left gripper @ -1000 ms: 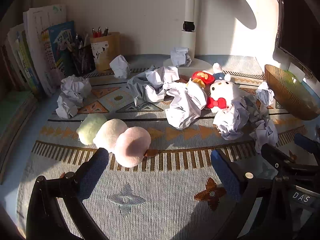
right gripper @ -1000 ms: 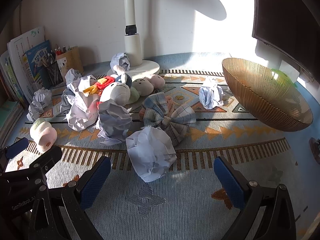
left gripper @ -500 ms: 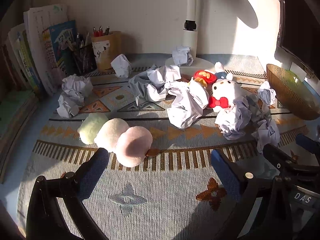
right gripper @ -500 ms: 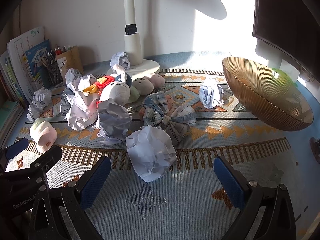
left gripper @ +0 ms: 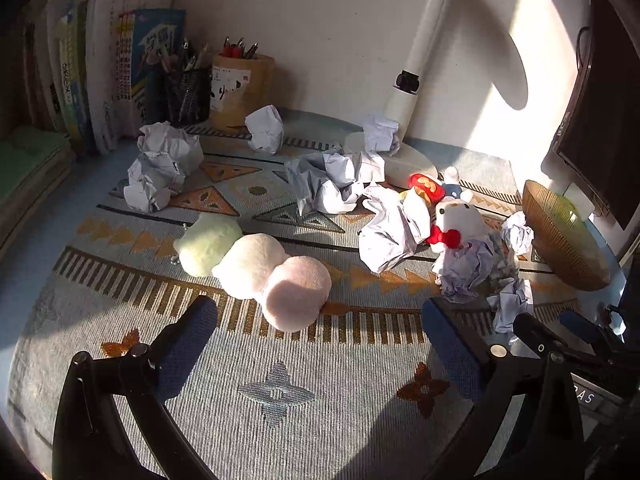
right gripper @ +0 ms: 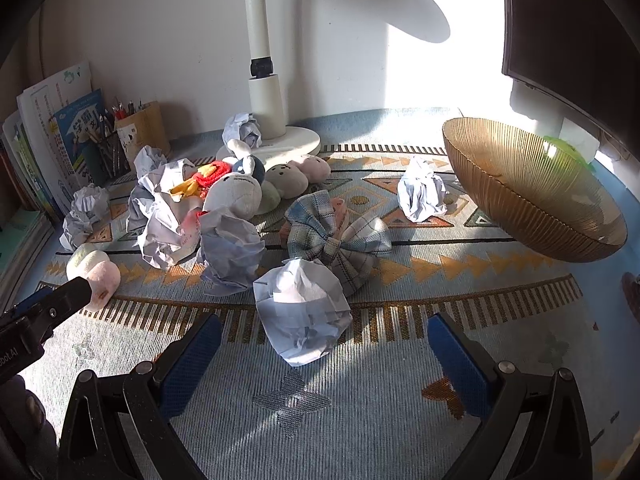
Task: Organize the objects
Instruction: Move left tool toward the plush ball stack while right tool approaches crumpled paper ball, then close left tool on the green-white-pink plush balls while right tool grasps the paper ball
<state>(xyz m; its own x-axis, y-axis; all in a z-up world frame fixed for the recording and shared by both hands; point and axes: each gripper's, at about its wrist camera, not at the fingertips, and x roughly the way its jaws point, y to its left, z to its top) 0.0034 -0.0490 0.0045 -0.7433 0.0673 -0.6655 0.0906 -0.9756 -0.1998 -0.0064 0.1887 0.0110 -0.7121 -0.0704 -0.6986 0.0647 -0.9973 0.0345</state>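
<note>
Both held wide open, empty: left gripper (left gripper: pixel 320 332) just short of plush dumplings (left gripper: pixel 256 266), right gripper (right gripper: pixel 324 344) facing paper ball (right gripper: pixel 302 316). Behind: plaid bow (right gripper: pixel 340 240), more crumpled paper, white plush (left gripper: pixel 456 220), amber bowl (right gripper: pixel 532 196), lamp base (right gripper: pixel 276 144) on patterned mat (right gripper: pixel 360 400).

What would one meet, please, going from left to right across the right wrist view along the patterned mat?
Pastel plush skewer → crumpled paper ball in front of the right gripper → plaid bow → lone paper ball → amber glass bowl.
</note>
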